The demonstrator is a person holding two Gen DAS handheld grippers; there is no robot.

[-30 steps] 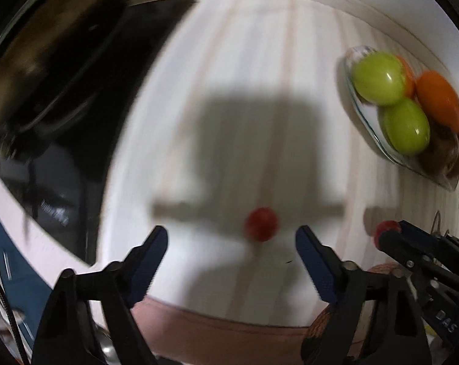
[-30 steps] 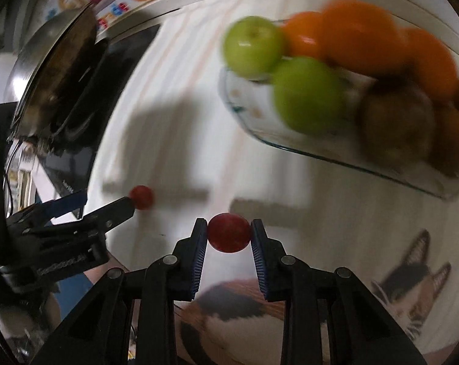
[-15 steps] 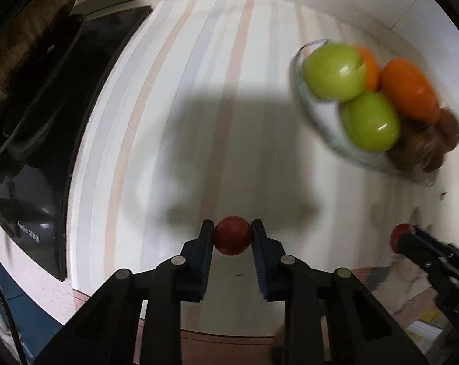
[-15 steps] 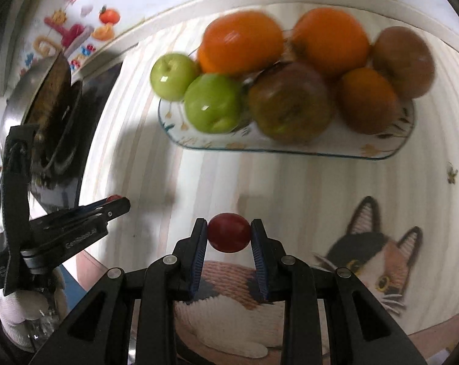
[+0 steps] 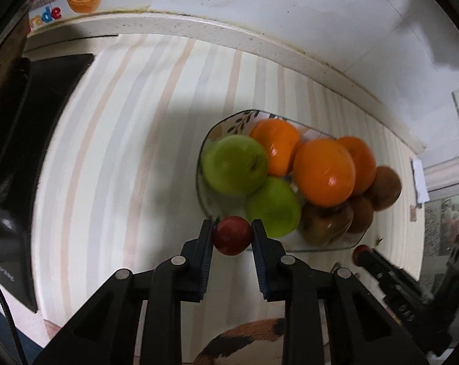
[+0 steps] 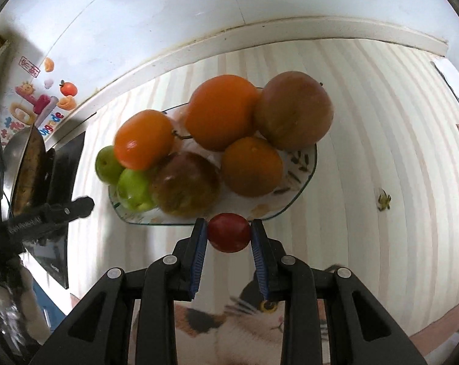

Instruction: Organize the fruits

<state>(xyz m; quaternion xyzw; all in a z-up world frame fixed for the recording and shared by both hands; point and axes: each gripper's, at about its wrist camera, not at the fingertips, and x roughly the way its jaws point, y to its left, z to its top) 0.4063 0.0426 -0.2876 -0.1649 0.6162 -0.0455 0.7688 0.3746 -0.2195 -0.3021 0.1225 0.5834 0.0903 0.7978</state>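
Note:
A glass fruit plate [image 5: 202, 197] [image 6: 309, 164] on the striped counter holds two green apples [image 5: 235, 164] [image 6: 135, 189], several oranges [image 5: 324, 172] [image 6: 223, 112] and brownish fruits [image 6: 293, 110]. My left gripper [image 5: 232, 234] is shut on a small red fruit [image 5: 232, 235], held just short of the plate's near left edge. My right gripper [image 6: 229, 236] is shut on another small red fruit [image 6: 229, 236], held at the plate's near edge. The right gripper's tip with its fruit [image 5: 361, 253] shows at the lower right of the left wrist view. The left gripper shows in the right wrist view [image 6: 83, 206].
A black stovetop [image 5: 13, 140] [image 6: 62, 188] with a pan [image 6: 22, 164] lies left of the plate. A cat-picture mat [image 6: 247, 325] lies under the grippers at the counter's front. The wall with stickers [image 6: 40, 103] runs behind the counter.
My left gripper closed on the small red fruit on the counter and carried it right toward the plate. My right gripper, holding its fruit throughout, moved in to the plate's near edge.

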